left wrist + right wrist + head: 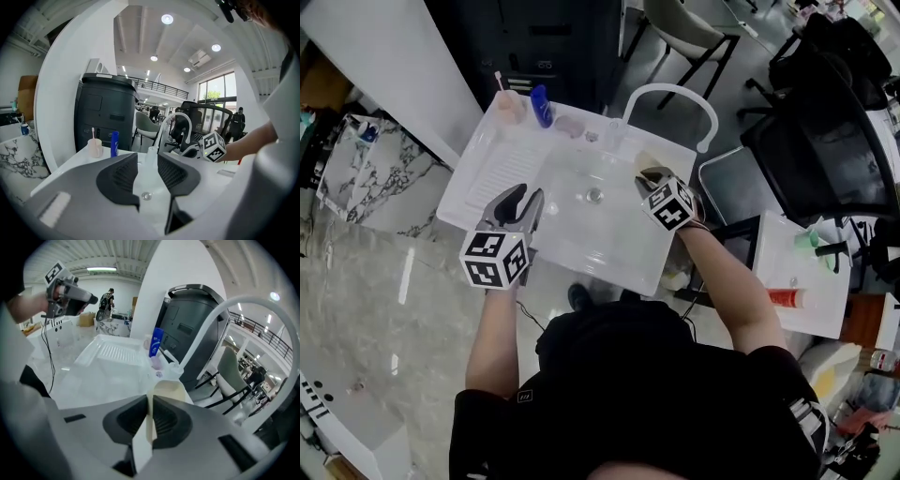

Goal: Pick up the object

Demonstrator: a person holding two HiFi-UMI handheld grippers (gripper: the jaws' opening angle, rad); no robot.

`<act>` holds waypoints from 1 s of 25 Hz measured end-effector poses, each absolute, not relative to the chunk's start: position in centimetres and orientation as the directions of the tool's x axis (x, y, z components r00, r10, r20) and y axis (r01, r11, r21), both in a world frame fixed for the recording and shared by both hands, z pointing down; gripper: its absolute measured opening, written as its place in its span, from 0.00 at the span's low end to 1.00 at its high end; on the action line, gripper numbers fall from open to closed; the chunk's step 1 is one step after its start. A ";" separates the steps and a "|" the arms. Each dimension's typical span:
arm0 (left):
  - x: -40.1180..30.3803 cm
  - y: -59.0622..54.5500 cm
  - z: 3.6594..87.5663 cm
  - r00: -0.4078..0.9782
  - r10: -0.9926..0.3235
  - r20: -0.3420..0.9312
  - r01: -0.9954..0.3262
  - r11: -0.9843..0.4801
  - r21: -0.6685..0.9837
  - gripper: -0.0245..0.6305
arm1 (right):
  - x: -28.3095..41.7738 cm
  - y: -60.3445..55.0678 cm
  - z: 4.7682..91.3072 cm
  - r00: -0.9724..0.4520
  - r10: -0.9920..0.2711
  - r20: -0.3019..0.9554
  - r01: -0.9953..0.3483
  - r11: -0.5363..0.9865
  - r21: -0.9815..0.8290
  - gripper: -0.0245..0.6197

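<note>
Jaws of the right gripper (pixel 149 414) are pinching a thin cream object (pixel 168 391) edge-on beside the sink's (pixel 572 234) right rim. It is looking light, stiff and perhaps slippery, so a mid-edge grip suits. The left gripper (pixel 147 161) is hovering spread, empty.

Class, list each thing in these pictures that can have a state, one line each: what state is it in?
left gripper: jaws apart, nothing between them.
right gripper: jaws shut on the cream object.
cream object: clamped by its thin edge.
pink cup: upright, a stick standing in it.
blue tube: standing upright.
</note>
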State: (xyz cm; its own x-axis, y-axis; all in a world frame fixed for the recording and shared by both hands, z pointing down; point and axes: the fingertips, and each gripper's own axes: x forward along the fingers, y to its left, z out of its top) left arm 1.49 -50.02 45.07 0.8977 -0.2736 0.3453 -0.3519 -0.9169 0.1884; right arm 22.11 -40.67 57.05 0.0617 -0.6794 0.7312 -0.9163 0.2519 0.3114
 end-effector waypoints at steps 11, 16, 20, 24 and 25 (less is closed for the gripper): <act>6.4 -46.9 42.6 0.884 -0.318 0.343 -0.385 -0.911 0.146 0.24 | 22.4 -34.2 50.5 -0.074 -0.850 0.522 -0.989 0.129 0.070 0.10; 7.8 -44.9 41.8 0.880 -0.340 0.333 -0.400 -0.907 0.133 0.23 | 23.5 -31.2 46.9 -0.126 -0.902 0.413 -0.992 0.127 -0.025 0.10; 8.1 -44.2 40.9 0.885 -0.345 0.313 -0.398 -0.910 0.120 0.22 | 24.6 -29.7 43.5 -0.104 -0.943 0.317 -0.994 0.093 -0.051 0.10; 8.1 -44.2 39.6 0.892 -0.350 0.284 -0.391 -0.915 0.101 0.22 | 24.3 -29.1 40.0 -0.122 -0.967 0.225 -0.992 0.113 -0.052 0.10; 8.0 -44.4 39.1 0.894 -0.353 0.275 -0.391 -0.915 0.096 0.22 | 24.0 -29.1 39.1 -0.135 -0.970 0.204 -0.991 0.128 -0.049 0.10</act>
